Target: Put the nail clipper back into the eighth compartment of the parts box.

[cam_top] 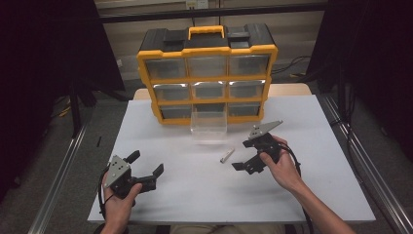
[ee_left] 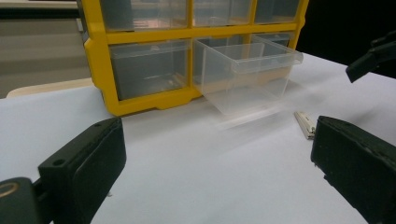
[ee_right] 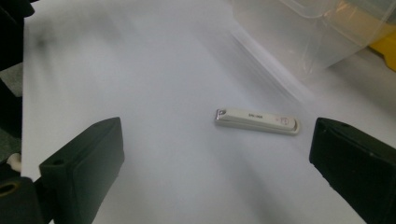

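Looks barely started: clipper (ee_right: 257,121) lying flat just in front of the pulled-out drawer (cam_top: 209,127), untouched, right gripper (cam_top: 247,154) spread wide just beside it, left gripper (cam_top: 145,163) spread and idle well away from the drawer, grab-and-drop presumably left.

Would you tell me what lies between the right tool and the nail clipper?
Nothing: bare white table separates the open right tool from the nail clipper, seen in the right gripper view.
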The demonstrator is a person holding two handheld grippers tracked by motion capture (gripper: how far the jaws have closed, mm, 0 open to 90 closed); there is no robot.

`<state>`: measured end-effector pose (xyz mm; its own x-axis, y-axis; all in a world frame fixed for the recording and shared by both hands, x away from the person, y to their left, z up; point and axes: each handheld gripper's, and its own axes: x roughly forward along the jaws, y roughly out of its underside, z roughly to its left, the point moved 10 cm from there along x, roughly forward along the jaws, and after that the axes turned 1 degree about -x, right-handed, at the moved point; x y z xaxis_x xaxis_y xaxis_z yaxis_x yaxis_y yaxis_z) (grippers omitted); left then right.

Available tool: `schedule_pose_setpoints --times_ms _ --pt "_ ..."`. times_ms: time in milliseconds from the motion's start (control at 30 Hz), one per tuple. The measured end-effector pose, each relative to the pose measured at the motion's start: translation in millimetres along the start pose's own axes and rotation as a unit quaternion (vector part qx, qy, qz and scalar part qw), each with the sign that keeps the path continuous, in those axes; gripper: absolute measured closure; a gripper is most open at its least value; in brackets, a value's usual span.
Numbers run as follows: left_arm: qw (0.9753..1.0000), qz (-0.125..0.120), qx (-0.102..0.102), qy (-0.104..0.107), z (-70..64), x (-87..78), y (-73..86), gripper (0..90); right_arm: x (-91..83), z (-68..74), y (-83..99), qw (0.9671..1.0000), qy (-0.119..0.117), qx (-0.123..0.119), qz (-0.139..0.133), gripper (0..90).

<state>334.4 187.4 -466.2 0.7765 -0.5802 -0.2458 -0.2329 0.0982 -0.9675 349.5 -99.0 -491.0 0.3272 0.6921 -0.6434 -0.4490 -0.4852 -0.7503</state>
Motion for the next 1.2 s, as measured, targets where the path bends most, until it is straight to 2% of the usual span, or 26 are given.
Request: schedule_pose_setpoints --times_ms 267,300,400,433,533,633,667,767,833,967,1033,1200 --pt "1.0 0.005 0.002 -0.002 -1.0 0.8 1.1 3.4 15.4 4.0 -2.4 0.9988 -0.012 -0.02 0.043 3.6" --pt "1.0 0.005 0.001 -0.002 -1.0 0.7 1.1 3.4 17.9 4.2 -1.8 0.998 -0.011 -0.027 0.057 3.8" --pt "1.0 0.004 0.002 0.0 -1.3 0.6 0.7 3.4 21.4 3.0 -1.3 0.9969 -0.003 -0.03 0.072 3.6" --pt "1.0 0.004 0.003 -0.001 -1.2 0.4 0.7 3.4 22.6 3.0 -1.4 0.9962 -0.009 -0.041 0.076 4.0" --pt "1.0 0.004 0.002 -0.001 -1.8 0.8 0.9 3.4 24.2 2.1 -1.0 0.9947 -0.017 -0.047 0.09 4.0" --pt "1.0 0.008 0.004 -0.001 -1.4 0.9 1.9 3.4 25.1 1.8 0.8 0.9917 -0.029 -0.062 0.108 4.7" --pt "1.0 0.007 0.002 0.0 -1.7 1.1 1.9 3.4 24.7 2.5 0.8 0.9916 -0.032 -0.056 0.112 5.0" --pt "1.0 0.006 0.002 0.0 -1.7 1.3 1.9 3.4 24.6 1.2 -0.2 0.9901 -0.044 -0.059 0.119 5.3" --pt "1.0 0.007 0.003 -0.002 -1.4 1.4 2.0 3.4 25.0 -0.8 1.7 0.9886 -0.039 -0.045 0.138 4.9" --pt "1.0 0.007 0.003 -0.002 -1.0 1.0 1.9 3.4 26.7 -4.3 -1.2 0.9871 -0.044 -0.049 0.146 7.0" --pt "1.0 0.004 -0.003 -0.001 -2.0 1.8 1.5 3.4 28.0 -4.4 -2.4 0.9847 -0.054 -0.057 0.155 8.5" --pt "1.0 0.005 0.001 -0.002 -1.2 1.0 1.4 3.4 30.6 -5.1 -4.9 0.9792 -0.053 -0.065 0.185 7.6"
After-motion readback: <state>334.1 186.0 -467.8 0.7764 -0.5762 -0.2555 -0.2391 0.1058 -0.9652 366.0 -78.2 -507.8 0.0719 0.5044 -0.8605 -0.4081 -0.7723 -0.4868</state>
